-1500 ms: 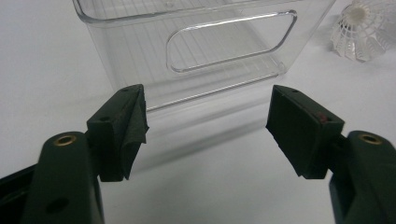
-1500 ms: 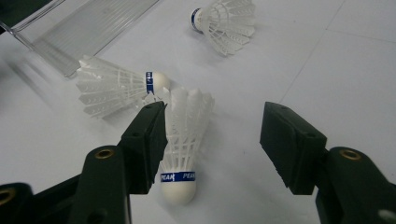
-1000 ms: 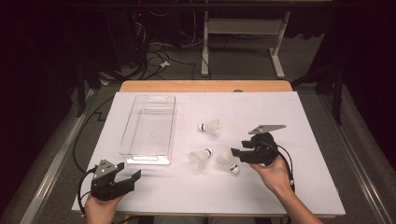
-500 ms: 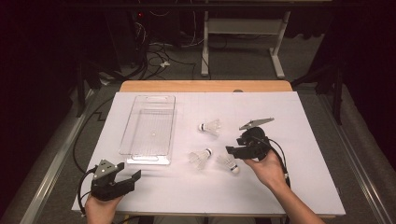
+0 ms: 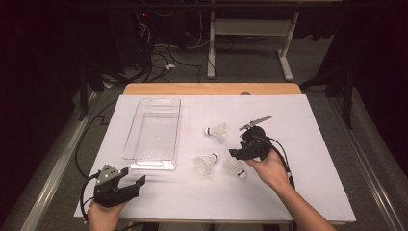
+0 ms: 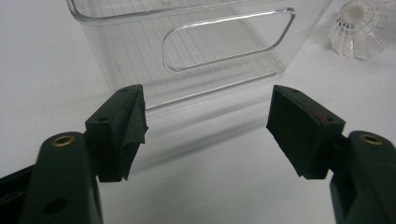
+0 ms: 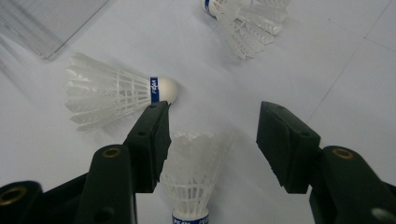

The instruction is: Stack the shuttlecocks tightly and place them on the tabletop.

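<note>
Right gripper (image 5: 236, 153): my jaws are spread wide over the nearest shuttlecock (image 7: 194, 172), its skirt lying between them, so closing should catch the feathers rather than the cork.
Left gripper (image 5: 132, 185): jaws released, nothing in them, parked near the table's front edge just short of the clear bin (image 5: 153, 134), out of the other hand's way.
Target's place: on the white table cover (image 5: 312, 144), right of the bin, apart from it.
Shuttlecocks: three, the middle one (image 5: 206, 163) and far one (image 5: 217, 130) lying loose.
Bin: one, with nothing in it.
</note>
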`<state>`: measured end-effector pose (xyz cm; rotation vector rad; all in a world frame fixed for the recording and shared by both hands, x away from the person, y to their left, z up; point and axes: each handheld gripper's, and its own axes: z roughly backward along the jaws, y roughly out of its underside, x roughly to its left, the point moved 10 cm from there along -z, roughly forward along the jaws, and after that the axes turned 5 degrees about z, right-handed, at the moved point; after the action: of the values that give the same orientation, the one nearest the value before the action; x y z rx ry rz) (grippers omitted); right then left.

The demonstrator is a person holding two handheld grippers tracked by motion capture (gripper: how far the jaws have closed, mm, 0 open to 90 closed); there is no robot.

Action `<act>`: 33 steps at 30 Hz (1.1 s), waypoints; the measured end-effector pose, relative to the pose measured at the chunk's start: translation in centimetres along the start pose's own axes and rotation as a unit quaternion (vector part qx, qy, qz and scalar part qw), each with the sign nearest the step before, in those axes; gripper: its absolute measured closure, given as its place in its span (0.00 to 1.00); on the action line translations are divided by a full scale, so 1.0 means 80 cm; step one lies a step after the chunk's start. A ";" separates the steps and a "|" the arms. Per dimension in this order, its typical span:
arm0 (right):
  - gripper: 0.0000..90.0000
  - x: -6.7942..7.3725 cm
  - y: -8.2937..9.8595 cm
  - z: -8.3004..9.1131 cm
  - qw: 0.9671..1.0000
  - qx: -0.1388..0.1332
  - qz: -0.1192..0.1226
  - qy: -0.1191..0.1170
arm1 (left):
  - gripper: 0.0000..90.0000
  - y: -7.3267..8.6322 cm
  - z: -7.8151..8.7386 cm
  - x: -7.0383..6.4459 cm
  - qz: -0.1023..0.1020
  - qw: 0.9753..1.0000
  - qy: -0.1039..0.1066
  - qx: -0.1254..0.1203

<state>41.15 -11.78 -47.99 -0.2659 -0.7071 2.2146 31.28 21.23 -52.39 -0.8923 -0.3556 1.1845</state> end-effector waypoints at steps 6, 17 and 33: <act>0.49 -0.001 -0.004 -0.010 1.000 0.022 0.001 0.005 | 0.32 0.000 0.000 0.000 0.001 1.000 0.000 -0.001; 0.49 0.001 -0.006 -0.026 0.998 0.068 -0.005 0.004 | 0.32 0.000 0.001 0.000 0.000 1.000 0.002 -0.002; 0.52 0.000 0.001 -0.032 0.994 0.107 -0.014 0.000 | 0.32 0.000 0.001 -0.001 -0.001 1.000 0.004 -0.001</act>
<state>42.10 -10.76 -50.16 -0.1475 -0.4650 2.2419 31.22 21.21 -52.32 -0.8978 -0.3515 1.1790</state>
